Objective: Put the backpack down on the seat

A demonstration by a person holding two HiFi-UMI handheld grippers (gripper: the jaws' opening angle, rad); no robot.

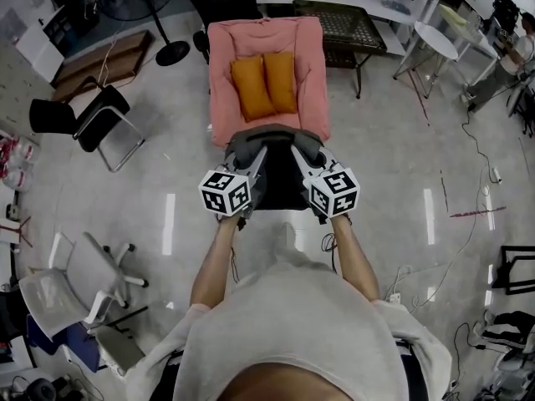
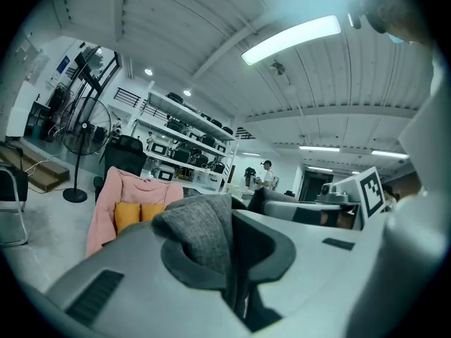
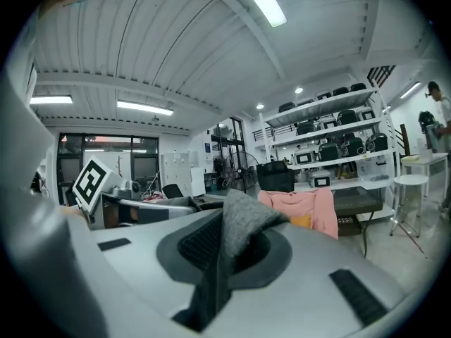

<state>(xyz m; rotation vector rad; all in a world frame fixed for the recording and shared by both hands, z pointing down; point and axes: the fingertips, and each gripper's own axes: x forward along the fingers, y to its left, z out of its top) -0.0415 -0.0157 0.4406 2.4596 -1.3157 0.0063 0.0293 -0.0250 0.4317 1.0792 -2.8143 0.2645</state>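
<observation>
Head view: my left gripper (image 1: 256, 154) and my right gripper (image 1: 303, 154) hold a grey-and-black backpack (image 1: 279, 182) between them. It hangs in front of my body at the near edge of a pink armchair (image 1: 224, 65). Two orange cushions (image 1: 266, 83) lie side by side on the seat (image 1: 284, 120), farther back. I cannot tell whether the backpack's underside touches the seat edge. A black folding chair (image 1: 84, 115) stands well apart on the left, and a round white table (image 1: 435, 38) stands at far right. Left gripper view: my jaws are closed on a fold of the backpack's grey fabric (image 2: 201, 234), which bunches up between them. The armchair (image 2: 106, 203) shows beyond at left, and the right gripper's marker cube (image 2: 371, 191) at right. Right gripper view: my jaws are likewise clamped on a peaked fold of grey fabric (image 3: 239, 224). The armchair (image 3: 313, 206) is ahead at right, and the left gripper's marker cube (image 3: 90, 182) is at left.
</observation>
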